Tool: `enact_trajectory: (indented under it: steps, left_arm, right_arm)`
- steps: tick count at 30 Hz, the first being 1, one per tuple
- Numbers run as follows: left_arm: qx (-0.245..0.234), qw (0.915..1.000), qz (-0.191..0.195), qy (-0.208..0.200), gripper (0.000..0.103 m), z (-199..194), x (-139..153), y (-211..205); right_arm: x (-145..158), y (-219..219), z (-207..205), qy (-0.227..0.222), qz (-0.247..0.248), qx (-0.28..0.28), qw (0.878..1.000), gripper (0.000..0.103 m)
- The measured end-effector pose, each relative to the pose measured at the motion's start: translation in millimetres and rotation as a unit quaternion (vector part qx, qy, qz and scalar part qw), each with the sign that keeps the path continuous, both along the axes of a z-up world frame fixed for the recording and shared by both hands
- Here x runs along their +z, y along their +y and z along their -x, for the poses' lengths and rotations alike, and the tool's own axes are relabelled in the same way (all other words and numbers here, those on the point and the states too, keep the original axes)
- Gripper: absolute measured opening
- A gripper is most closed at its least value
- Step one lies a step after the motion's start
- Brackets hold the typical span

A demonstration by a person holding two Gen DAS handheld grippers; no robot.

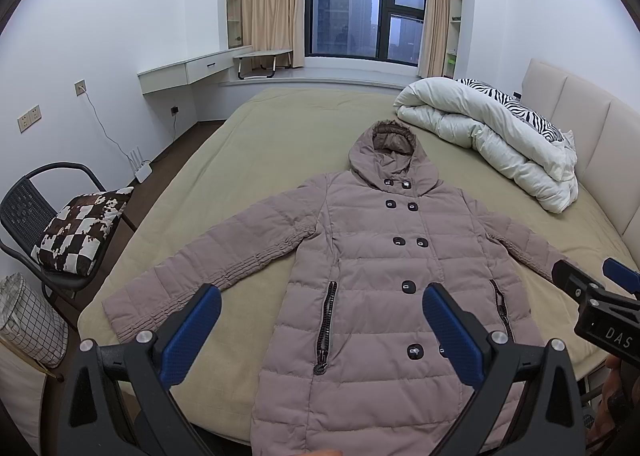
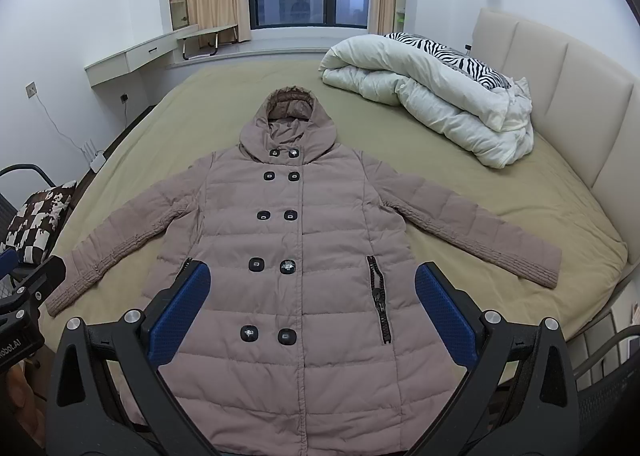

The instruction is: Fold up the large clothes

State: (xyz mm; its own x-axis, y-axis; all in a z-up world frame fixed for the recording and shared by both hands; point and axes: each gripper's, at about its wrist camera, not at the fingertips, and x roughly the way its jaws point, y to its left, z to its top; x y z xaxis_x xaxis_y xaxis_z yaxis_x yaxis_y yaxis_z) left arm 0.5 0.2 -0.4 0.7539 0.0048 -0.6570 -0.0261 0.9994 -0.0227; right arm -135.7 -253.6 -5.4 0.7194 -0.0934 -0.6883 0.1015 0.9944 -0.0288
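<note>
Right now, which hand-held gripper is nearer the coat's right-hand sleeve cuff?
Right. The right hand-held gripper hovers open over the coat's lower front, toward that cuff; the left hand-held gripper hovers open further left.

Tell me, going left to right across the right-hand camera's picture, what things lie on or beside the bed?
Checkered cushion on the chair → coat's left-side sleeve → coat body → the other sleeve → white duvet further back → padded headboard.

One coat (image 2: 296,256), one duvet (image 2: 432,96), two claws (image 2: 312,308).
</note>
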Motion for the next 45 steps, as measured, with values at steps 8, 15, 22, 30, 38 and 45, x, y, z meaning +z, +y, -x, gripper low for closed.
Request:
enact_trajectory:
  steps: [8,15,22,30,38,45]
  left_arm:
    - [0.004,1.0000,-0.003,-0.001,0.103,-2,-12,8]
    - [0.008,0.9998,0.018,0.000,0.103,4,-32,27]
    - [0.062,0.9822,0.169,0.054,0.103,0,-97,111]
    - [0.197,0.9286,0.310,0.050,0.102,10,-162,222]
    - [0.315,0.8050,0.502,-0.014,0.093,0,-237,297]
    - [0.381,0.7252,0.573,-0.029,0.091,-4,-284,298]
  right_arm:
    - [-15,3,4,0.004,0.001,0.002,1.000,0.103]
    - [-8,2,-5,0.017,-0.008,0.009,1.000,0.103]
    - [-61,-22,-17,0.074,-0.199,0.037,0.976,0.103]
    - [-130,-15,-25,0.117,-0.341,0.039,0.932,0.103]
    - [-145,14,-46,0.127,-0.376,0.053,0.916,0.103]
    - [-145,29,-62,0.115,-0.364,0.059,0.923,0.103]
